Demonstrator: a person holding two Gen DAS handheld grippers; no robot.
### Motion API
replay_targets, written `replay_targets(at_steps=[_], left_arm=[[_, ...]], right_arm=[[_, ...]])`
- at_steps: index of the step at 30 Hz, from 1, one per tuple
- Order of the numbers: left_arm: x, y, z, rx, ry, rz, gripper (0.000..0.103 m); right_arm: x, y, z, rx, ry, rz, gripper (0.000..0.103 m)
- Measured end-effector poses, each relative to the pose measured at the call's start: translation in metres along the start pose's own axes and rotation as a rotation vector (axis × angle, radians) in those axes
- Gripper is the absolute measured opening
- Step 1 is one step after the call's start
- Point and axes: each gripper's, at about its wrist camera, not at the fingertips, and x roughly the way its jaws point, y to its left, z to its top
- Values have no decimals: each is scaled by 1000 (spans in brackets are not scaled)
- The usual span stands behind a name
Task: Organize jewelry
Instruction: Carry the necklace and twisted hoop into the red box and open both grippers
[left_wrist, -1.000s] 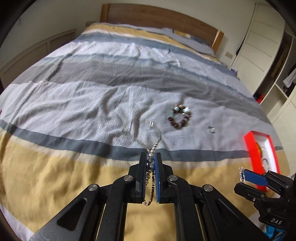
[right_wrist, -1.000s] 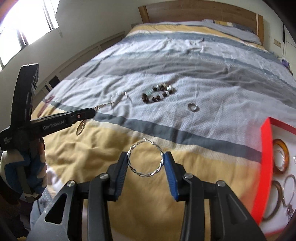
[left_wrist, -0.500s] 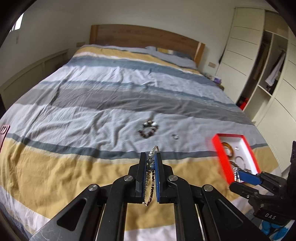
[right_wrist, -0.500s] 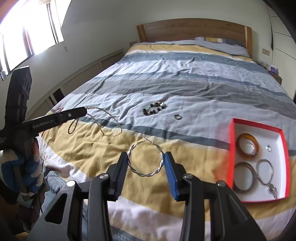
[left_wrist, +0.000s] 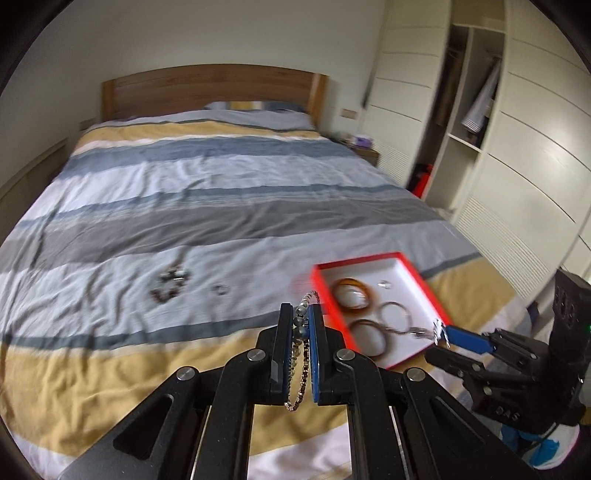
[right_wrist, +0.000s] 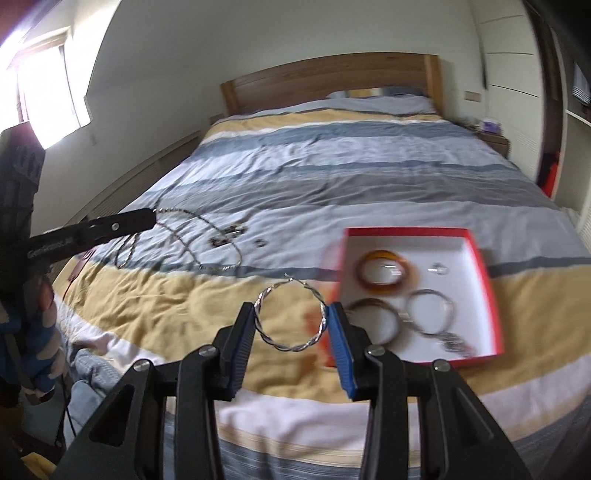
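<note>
The left hand-held gripper (left_wrist: 300, 345) pinches a beaded metal chain necklace (right_wrist: 192, 236) whose long loop could snag the bedcover (left_wrist: 184, 206), while the right hand-held gripper (right_wrist: 291, 325) clamps a twisted silver hoop (right_wrist: 291, 317) beside the red-rimmed white box (right_wrist: 495, 295).

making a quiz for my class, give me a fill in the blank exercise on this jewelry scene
1. The left gripper is shut on a beaded ____.
2. The right gripper holds a twisted silver ____ between its pads.
3. The box on the bed has a ____ rim.
4. The amber bangle lies ____ the box.

Missing words: necklace; hoop; red; inside
</note>
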Motion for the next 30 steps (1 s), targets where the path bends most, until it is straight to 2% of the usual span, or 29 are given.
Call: replay_targets(at_steps=[5, 11, 23, 30], left_arm=[[38, -49, 8, 62, 52, -53, 8], [93, -91, 10, 117, 127, -74, 8], [187, -102, -7, 98, 281, -27, 8], [221, -98, -31, 84, 358, -7, 8]], right_arm=[[-5, -50, -3, 59, -3, -42, 37], [14, -95, -13, 123, 35, -58, 38], [87, -146, -10, 154, 147, -56, 38], [117, -152, -15, 128, 212, -55, 38]])
